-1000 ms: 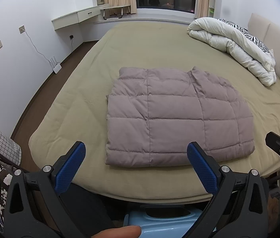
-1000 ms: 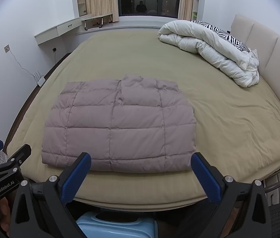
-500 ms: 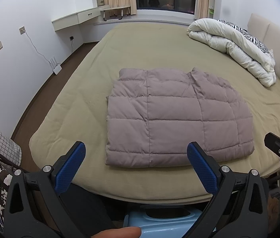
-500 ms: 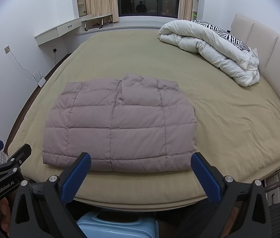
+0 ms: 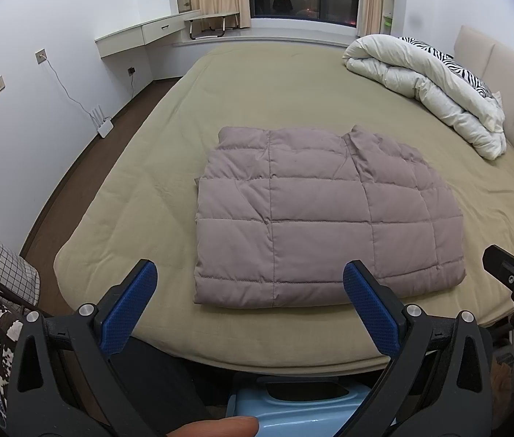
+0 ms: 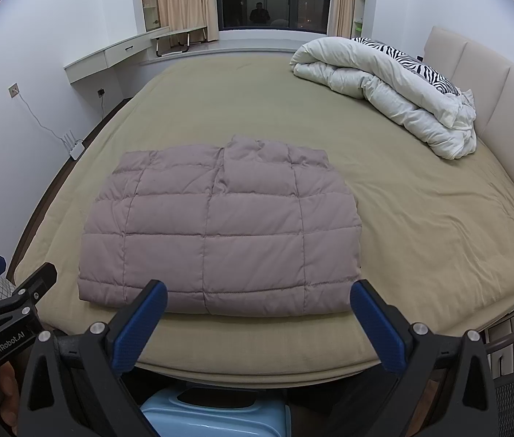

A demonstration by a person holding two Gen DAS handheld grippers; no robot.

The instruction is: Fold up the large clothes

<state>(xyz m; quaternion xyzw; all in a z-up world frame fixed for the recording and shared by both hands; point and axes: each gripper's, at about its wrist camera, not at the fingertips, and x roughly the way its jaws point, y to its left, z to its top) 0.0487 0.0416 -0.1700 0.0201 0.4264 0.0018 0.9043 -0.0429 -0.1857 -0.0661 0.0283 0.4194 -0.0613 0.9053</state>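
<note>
Folded jacket lying mid-frame on bed. Left claw and right claw hovering at bottom, both spread apart, holding nothing.

Quilted jacket ahead of the fingers: matt mauve cloth, puffy, stitched in panels. Bed sheet beneath: matt olive woven cloth, lightly creased. Finger pads: blue textured rubber on black matt plastic.

Mauve quilted jacket, olive bedsheet, zebra-striped pillow.
</note>
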